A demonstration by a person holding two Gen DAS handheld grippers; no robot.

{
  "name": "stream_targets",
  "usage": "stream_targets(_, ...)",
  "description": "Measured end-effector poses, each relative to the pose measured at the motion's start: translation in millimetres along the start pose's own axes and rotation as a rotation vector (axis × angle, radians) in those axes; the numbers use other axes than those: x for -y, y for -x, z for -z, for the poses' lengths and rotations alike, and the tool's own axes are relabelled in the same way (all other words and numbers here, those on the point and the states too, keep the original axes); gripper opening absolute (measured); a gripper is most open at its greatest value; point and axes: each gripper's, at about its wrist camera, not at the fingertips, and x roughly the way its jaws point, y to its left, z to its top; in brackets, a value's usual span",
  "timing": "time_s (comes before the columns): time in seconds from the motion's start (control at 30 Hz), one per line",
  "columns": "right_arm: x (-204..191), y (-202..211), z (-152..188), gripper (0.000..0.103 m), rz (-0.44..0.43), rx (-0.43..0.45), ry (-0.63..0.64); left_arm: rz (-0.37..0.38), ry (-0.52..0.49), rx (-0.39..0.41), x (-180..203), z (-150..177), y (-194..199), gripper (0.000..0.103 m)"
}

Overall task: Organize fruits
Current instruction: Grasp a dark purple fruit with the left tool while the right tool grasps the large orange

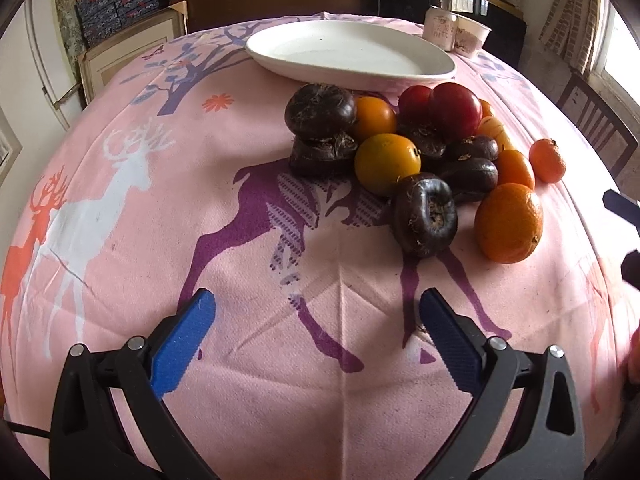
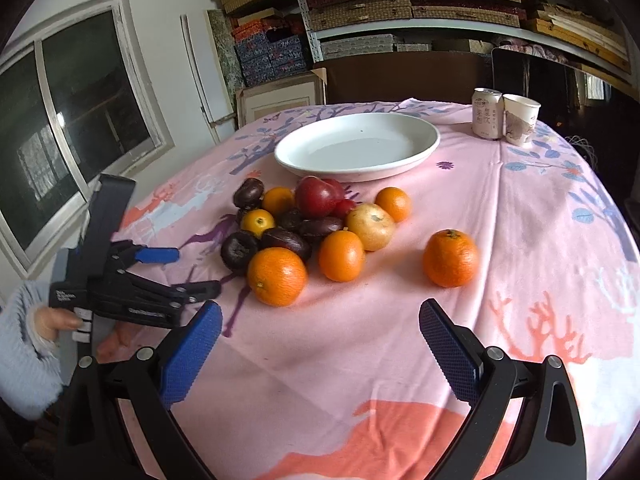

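A heap of fruit lies mid-table: oranges (image 2: 277, 276), dark purple water chestnuts (image 1: 425, 216), red fruits (image 1: 454, 110), a yellow one (image 1: 386, 163) and a pale pear-like one (image 2: 371, 226). One orange (image 2: 451, 257) sits apart to the right. Behind the heap stands an empty white plate (image 2: 424, 146), also in the left wrist view, plate (image 1: 444, 70). My left gripper (image 1: 316, 308) hovers open over bare cloth short of the heap; it shows from the side, left gripper (image 2: 196, 270). My right gripper (image 2: 320, 318) is open too, near the table's front, holding nothing.
A pink tablecloth with deer prints (image 1: 120, 200) covers the round table. A drink can (image 2: 486, 114) and a paper cup (image 2: 520, 120) stand at the back right. A chair (image 1: 596, 128) is at the right, shelves of boxes (image 2: 400, 8) behind. A hand in a blue sleeve (image 2: 24, 344) holds the left gripper.
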Motion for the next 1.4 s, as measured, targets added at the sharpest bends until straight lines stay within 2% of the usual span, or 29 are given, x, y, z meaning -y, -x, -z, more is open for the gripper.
stream_targets(0.17,25.6,-17.4,-7.2,0.100,0.052,-0.074,-0.012,-0.006,-0.007,-0.006,6.4,-9.5,-1.9,0.099)
stream_targets(0.27,34.1,-29.5,-4.8,0.100,0.028,-0.088,-0.044,0.001,-0.030,0.055,17.9,-21.6,-0.9,0.099)
stream_targets(0.37,43.8,-38.0,-0.5,0.100,-0.013,-0.120,-0.094,0.020,-0.055,0.059,26.5,-32.5,-9.9,0.099)
stream_targets(0.43,49.3,-34.2,-0.7,0.100,-0.035,-0.097,-0.128,0.033,-0.063,0.046,29.7,-36.2,-17.1,0.097)
stream_targets(0.53,53.6,-37.6,0.4,0.100,-0.036,-0.110,-0.152,0.058,-0.079,0.059,34.4,-40.6,-17.9,0.081)
stream_targets(0.6,53.6,-39.7,0.3,0.100,-0.035,-0.121,-0.149,0.073,-0.098,0.072,39.5,-42.4,-17.3,0.066)
stream_targets(0.63,53.6,-39.3,0.3,0.100,-0.033,-0.118,-0.149,0.072,-0.103,0.077,42.2,-43.0,-17.2,0.064)
stream_targets(0.7,54.6,-39.2,-0.1,0.100,-0.028,-0.116,-0.154,0.086,-0.108,0.085,45.0,-42.5,-15.6,0.054)
stream_targets(0.73,55.4,-39.5,-0.3,0.100,-0.028,-0.118,-0.156,0.104,-0.109,0.087,45.0,-41.1,-14.2,0.050)
stream_targets(0.77,55.5,-39.8,-0.1,0.100,-0.030,-0.119,-0.157,0.126,-0.108,0.089,44.8,-39.3,-12.2,0.041)
stream_targets(0.8,55.4,-39.6,-0.1,0.100,-0.028,-0.119,-0.158,0.142,-0.104,0.089,44.7,-37.6,-10.2,0.039)
stream_targets(0.97,55.8,-37.2,-0.8,0.100,-0.023,-0.103,-0.160,0.211,-0.069,0.106,41.5,-27.4,-2.0,0.039)
stream_targets(1.1,52.8,-31.0,-3.6,0.100,-0.022,-0.066,-0.141,0.228,-0.026,0.152,34.0,-24.5,6.7,0.039)
stream_targets(1.33,49.0,-46.3,-22.7,0.095,0.102,-0.074,-0.056,0.250,-0.002,0.175,30.1,-23.0,13.2,0.039)
stream_targets(1.4,52.0,-54.1,-26.4,0.093,0.114,-0.078,-0.058,0.256,0.000,0.173,29.8,-22.9,12.9,0.039)
